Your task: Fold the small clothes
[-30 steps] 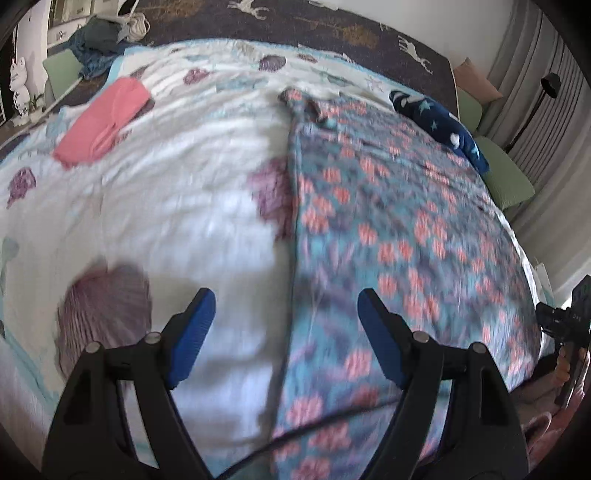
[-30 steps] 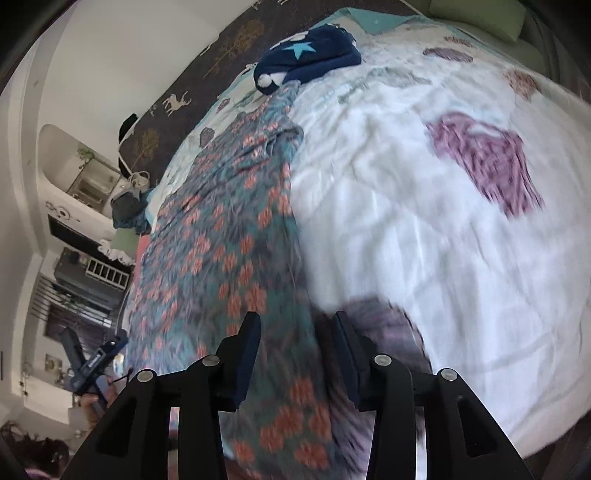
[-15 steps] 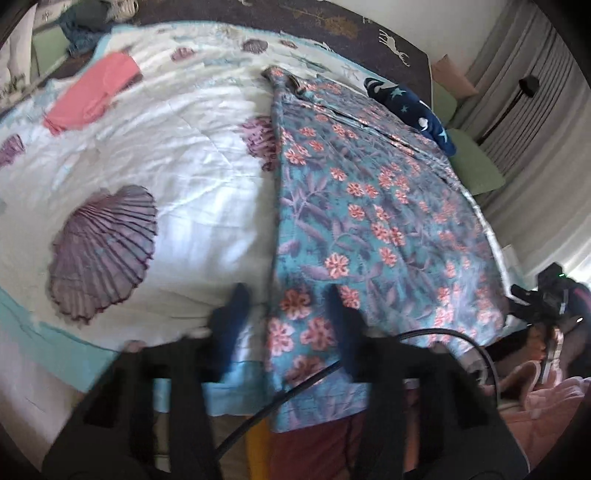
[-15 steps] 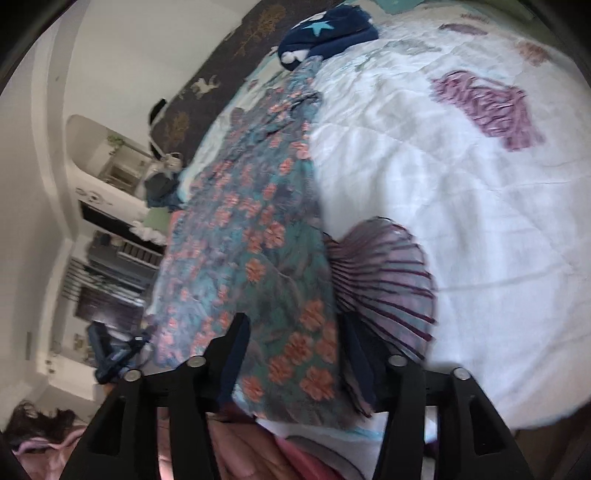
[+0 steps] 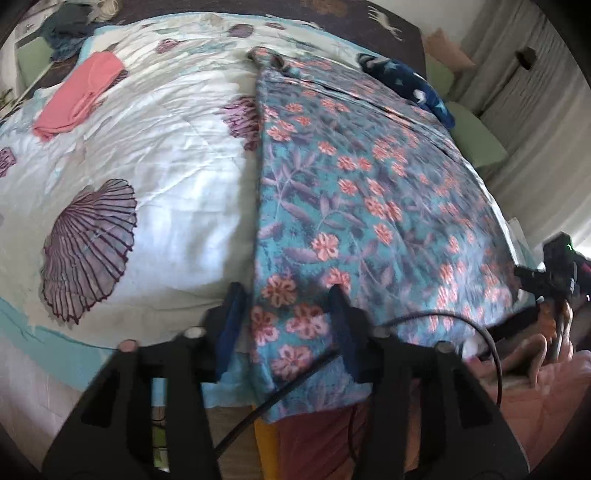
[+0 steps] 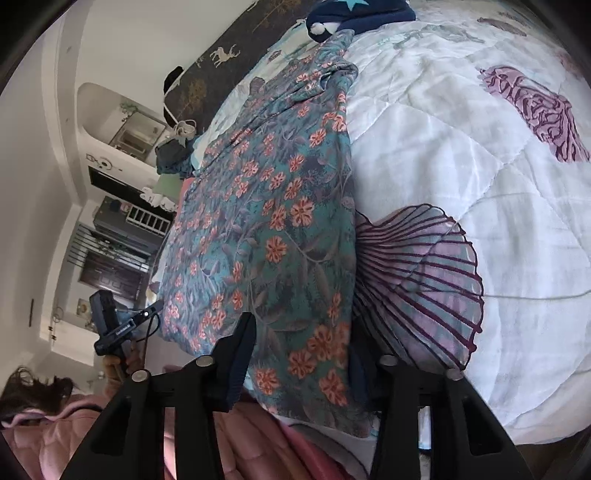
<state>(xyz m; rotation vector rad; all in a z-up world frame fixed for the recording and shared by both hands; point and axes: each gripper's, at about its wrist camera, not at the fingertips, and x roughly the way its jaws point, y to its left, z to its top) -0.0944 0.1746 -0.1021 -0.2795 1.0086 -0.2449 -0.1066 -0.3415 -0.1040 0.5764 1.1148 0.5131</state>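
A teal garment with orange flowers lies spread flat along the bed, its near hem hanging over the bed's front edge. My left gripper is open, its fingers either side of the garment's near left corner. In the right wrist view the same garment runs away from me, and my right gripper is open with its fingers straddling the near right corner of the hem. Neither gripper holds cloth.
A white quilt with purple shell prints covers the bed. A folded pink garment lies far left. A navy star-print item sits at the far end, also in the right view. Green cushion at right.
Both grippers have pulled back toward the bed's front edge and now sit over the garment's near hem corners. The left gripper's fingers have come closer together.
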